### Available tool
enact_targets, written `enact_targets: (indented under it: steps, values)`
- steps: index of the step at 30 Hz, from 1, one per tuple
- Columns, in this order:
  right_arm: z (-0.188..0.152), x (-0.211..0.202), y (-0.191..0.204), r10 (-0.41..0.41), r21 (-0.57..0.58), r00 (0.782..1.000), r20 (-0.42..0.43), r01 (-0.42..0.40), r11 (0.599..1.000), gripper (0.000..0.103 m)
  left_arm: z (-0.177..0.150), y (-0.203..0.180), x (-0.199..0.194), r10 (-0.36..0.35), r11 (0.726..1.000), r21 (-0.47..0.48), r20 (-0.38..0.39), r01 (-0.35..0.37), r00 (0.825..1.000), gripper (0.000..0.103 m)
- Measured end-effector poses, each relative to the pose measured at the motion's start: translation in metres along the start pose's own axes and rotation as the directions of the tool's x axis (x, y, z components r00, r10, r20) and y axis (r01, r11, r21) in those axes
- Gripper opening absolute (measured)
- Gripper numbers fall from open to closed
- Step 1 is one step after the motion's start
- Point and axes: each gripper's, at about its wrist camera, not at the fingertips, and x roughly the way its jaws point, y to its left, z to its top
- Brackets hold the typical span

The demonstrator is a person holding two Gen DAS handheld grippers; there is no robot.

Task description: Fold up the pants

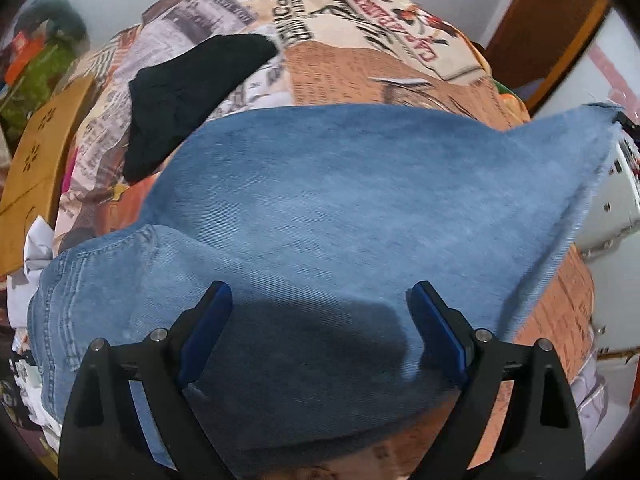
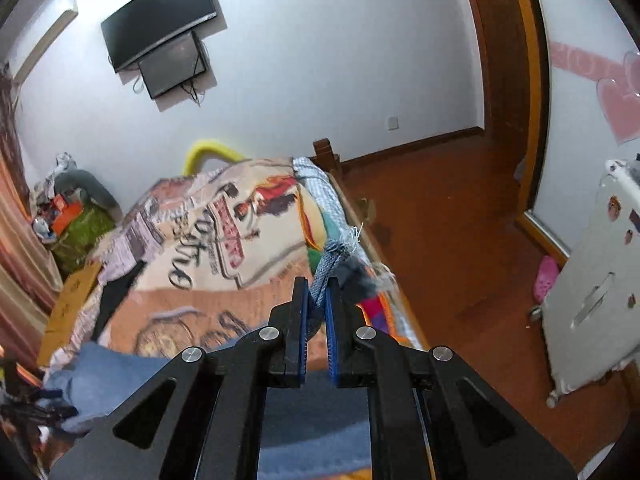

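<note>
Blue denim pants (image 1: 320, 208) lie spread over the patterned bedspread (image 1: 332, 40). One frayed leg end is lifted up at the right of the left wrist view (image 1: 600, 120). My left gripper (image 1: 320, 300) is open and hovers just above the denim, with nothing between its blue pads (image 1: 436, 328). My right gripper (image 2: 316, 300) is shut on the frayed leg hem of the pants (image 2: 334, 256) and holds it raised above the bed's right side. The rest of the pants (image 2: 104, 372) trails down to the left below it.
A black garment (image 1: 188, 92) lies on the bedspread behind the pants. A wooden board (image 1: 44, 152) stands at the bed's left edge. A white appliance (image 2: 592, 280) stands on the brown floor (image 2: 460, 208) to the right. A doorway (image 2: 508, 80) is behind it.
</note>
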Motion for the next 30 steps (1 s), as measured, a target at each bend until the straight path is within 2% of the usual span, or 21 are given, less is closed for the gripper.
enact_targets:
  steps: [6, 8, 14, 18, 20, 21, 22, 24, 26, 30]
  values:
    - [-0.054, 0.031, -0.043, -0.046, 0.084, 0.988, -0.146, 0.059, 0.995, 0.007, -0.009, -0.027, 0.001, 0.034, 0.997, 0.069, 0.033, -0.036, 0.999, 0.097]
    - [-0.081, 0.046, -0.055, -0.061, 0.107, 0.976, -0.209, 0.085, 0.991, 0.007, -0.01, -0.028, 0.002, 0.031, 0.998, 0.062, 0.035, -0.033, 0.999, 0.099]
    - [-0.135, 0.069, -0.066, -0.067, 0.146, 0.943, -0.325, 0.12, 0.982, 0.008, -0.013, -0.03, 0.003, 0.037, 0.998, 0.053, 0.054, -0.04, 0.998, 0.101]
    - [-0.14, 0.065, -0.059, -0.132, 0.089, 0.926, -0.353, 0.174, 0.981, 0.013, -0.014, -0.028, 0.002, 0.026, 0.998, 0.047, 0.061, -0.029, 0.998, 0.101]
    - [-0.132, 0.059, -0.052, -0.169, 0.052, 0.919, -0.357, 0.201, 0.978, 0.014, -0.014, -0.027, 0.0, 0.018, 0.999, 0.043, 0.061, -0.021, 0.998, 0.101]
    - [-0.127, 0.054, -0.048, -0.186, 0.037, 0.916, -0.354, 0.213, 0.976, 0.018, -0.013, -0.026, -0.001, 0.014, 0.999, 0.041, 0.062, -0.017, 0.998, 0.101]
    - [-0.121, 0.048, -0.045, -0.193, 0.024, 0.918, -0.347, 0.214, 0.976, 0.021, -0.013, -0.024, -0.004, 0.013, 0.999, 0.037, 0.065, -0.015, 0.998, 0.101]
    - [-0.108, 0.036, -0.032, -0.181, 0.003, 0.933, -0.311, 0.191, 0.982, 0.034, -0.013, -0.015, -0.014, 0.018, 1.0, 0.02, 0.096, -0.02, 0.995, 0.101]
    - [-0.094, 0.022, -0.012, -0.153, -0.025, 0.953, -0.261, 0.152, 0.988, 0.039, -0.011, -0.002, -0.027, 0.028, 1.0, -0.004, 0.134, -0.028, 0.991, 0.101]
    - [-0.069, 0.008, 0.037, -0.081, -0.098, 0.979, -0.188, 0.064, 0.993, 0.04, -0.009, 0.034, -0.055, 0.056, 0.996, -0.074, 0.202, -0.042, 0.978, 0.101]
